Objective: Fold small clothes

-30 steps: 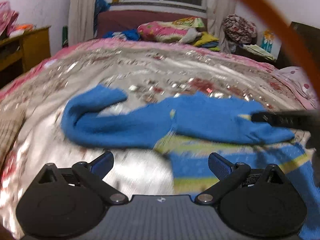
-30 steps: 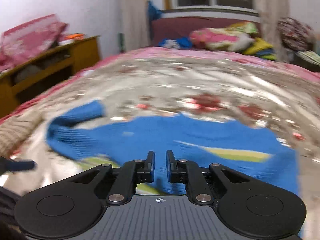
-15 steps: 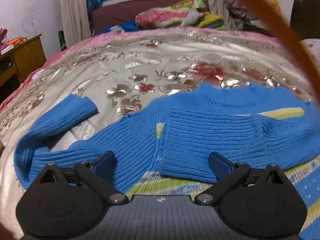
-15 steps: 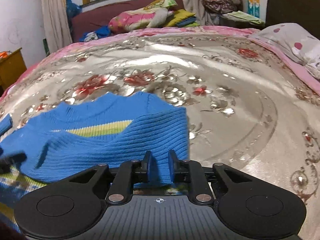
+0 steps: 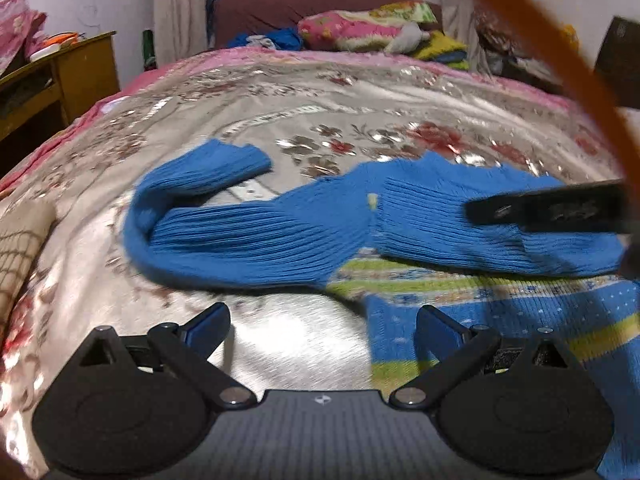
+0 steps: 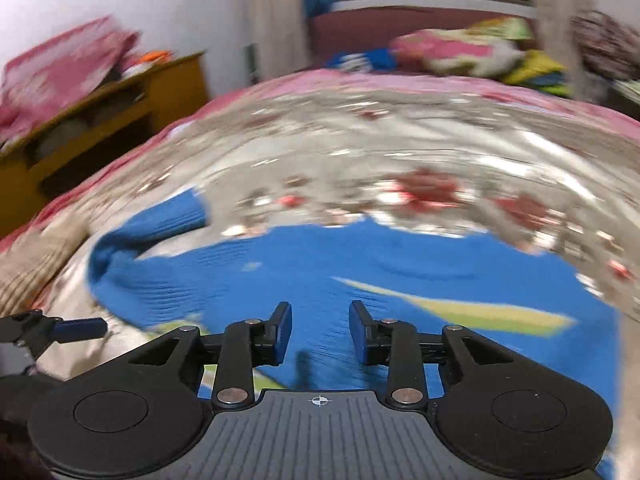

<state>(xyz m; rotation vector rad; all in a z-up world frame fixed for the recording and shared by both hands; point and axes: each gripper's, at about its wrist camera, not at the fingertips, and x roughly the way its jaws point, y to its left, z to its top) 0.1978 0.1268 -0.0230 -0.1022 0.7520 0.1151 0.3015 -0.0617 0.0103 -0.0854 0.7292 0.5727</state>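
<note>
A small blue knit sweater point(image 5: 280, 236) with green and yellow stripes lies on the silver floral bedspread point(image 5: 320, 120). Its right sleeve is folded across the chest and its left sleeve point(image 5: 200, 172) bends out to the left. My left gripper point(image 5: 322, 326) is wide open and empty, just above the bedspread at the sweater's lower left edge. My right gripper point(image 6: 320, 324) is open and empty, low over the folded sleeve point(image 6: 320, 280). One of its fingers point(image 5: 548, 208) shows in the left wrist view above that sleeve.
A wooden cabinet point(image 5: 60, 76) stands left of the bed. Pillows and piled clothes point(image 5: 360, 32) lie at the headboard. A beige checked cloth point(image 5: 16, 248) lies at the bed's left edge. An orange cable point(image 5: 560, 72) crosses the left wrist view.
My right gripper has opened and let go of the right sleeve, which now lies across the chest. Both wrist views have swung back to the left.
</note>
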